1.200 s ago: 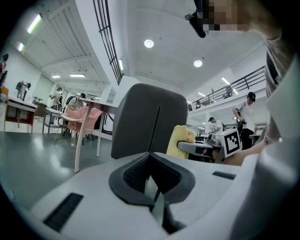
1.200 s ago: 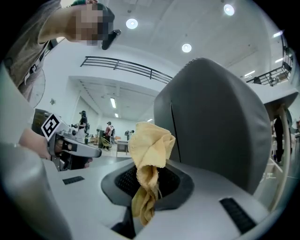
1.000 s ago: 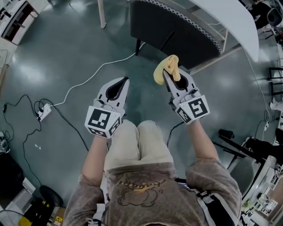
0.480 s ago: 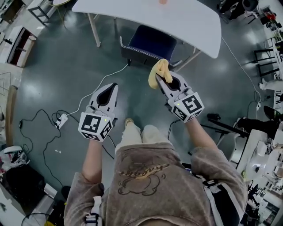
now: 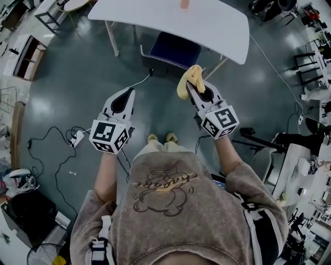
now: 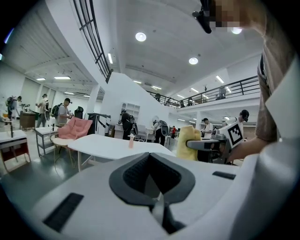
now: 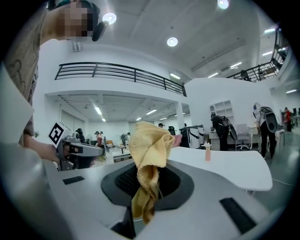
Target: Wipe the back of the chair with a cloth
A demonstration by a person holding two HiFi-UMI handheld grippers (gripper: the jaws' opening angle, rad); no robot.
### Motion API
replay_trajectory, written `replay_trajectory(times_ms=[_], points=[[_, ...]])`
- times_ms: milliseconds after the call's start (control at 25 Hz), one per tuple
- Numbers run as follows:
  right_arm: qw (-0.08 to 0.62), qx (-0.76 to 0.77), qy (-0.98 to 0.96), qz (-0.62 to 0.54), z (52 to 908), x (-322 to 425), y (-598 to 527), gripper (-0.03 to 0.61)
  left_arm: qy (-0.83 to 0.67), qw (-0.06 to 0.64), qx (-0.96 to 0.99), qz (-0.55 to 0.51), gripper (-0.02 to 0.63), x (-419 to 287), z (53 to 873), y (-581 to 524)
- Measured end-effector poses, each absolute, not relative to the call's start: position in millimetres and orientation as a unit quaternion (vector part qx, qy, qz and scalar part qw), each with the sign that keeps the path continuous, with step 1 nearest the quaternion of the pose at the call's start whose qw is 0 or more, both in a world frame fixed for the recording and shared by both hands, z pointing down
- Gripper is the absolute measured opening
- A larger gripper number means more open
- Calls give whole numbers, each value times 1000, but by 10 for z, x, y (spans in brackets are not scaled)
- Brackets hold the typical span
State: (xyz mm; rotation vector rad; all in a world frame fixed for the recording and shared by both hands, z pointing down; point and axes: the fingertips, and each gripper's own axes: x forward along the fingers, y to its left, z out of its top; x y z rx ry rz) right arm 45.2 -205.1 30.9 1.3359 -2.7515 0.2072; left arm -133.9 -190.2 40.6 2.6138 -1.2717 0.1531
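My right gripper is clamped on the yellow cloth. The chair stands just beyond, slightly left, under the white table, its back running left to right. My left gripper, jaws together and empty, is farther from it.

Glossy grey floor carries pretty much everything here. A white table stands on it at 12 o'clock, with a small pinkish bottle upright on top. The dark blue chair sits half tucked under the table's near edge. Over at 9 o'clock there's a power strip, and a white cable trails across the floor toward the chair.
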Motion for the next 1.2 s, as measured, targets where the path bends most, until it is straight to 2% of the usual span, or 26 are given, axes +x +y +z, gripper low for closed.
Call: replay_trajectory(times_ms=[840, 1200], points=[[43, 464, -878, 106, 852, 752, -1975, 69, -501, 93, 859, 51, 5, -1190, 749, -1977], [52, 464, -877, 114, 1055, 699, -2125, 69, -551, 111, 827, 8, 5, -1288, 905, -2137]])
